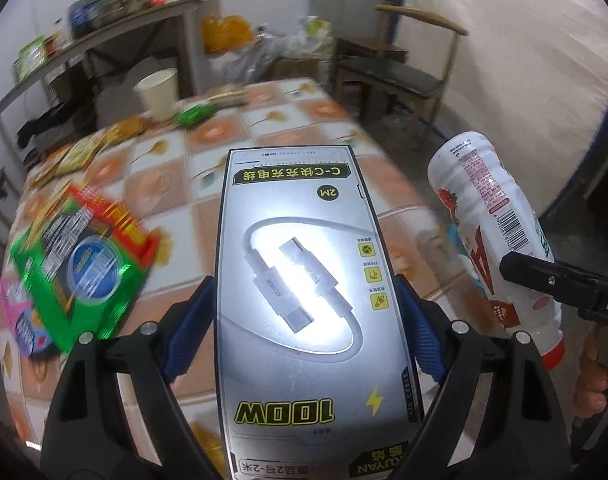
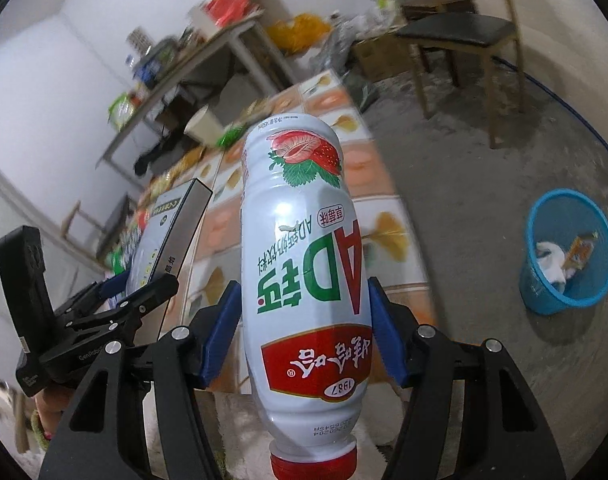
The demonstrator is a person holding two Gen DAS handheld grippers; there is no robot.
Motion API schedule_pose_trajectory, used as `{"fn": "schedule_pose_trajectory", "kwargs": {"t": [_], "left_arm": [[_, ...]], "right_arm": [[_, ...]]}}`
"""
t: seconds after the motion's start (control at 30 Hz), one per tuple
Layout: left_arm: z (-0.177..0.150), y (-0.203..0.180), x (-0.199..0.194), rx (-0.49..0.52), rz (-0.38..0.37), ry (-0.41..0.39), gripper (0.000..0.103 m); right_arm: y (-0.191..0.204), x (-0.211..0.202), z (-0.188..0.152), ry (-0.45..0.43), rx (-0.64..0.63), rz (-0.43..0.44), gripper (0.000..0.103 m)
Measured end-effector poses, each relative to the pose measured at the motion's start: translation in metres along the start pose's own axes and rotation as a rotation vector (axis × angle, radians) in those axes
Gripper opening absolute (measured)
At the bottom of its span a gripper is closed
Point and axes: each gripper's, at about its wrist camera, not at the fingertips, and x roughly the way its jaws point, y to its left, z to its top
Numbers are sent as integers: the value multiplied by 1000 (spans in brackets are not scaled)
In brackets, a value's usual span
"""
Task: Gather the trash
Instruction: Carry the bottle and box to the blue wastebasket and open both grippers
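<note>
The left tongs pinch a flat silver cardboard charging-cable box across its width, its long axis running forward over the tiled-cloth worktop. The right tongs clamp a white plastic strawberry-milk bottle, red cap toward the camera. The blue mesh plastic waste basket stands on the floor right of the bottle, beyond the worktop's edge, so the right tongs are probably nearer it.
</note>
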Motion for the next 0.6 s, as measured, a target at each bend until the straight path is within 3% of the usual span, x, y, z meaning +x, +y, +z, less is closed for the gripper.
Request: {"fn": "schedule_pose_trajectory", "kwargs": {"t": [0.27,0.33,0.6], "left_arm": [[49,-106,23,165,-211,15,82],[62,-145,41,215,-291,51,82],[77,-271,126,359,-445,238,81]], "right_arm": [[-114,-76,-7,-155,257,-113,61],[-151,-93,-13,-186,348,-143,61],[-264,-100,-32,-194,605,-192,61]]}}
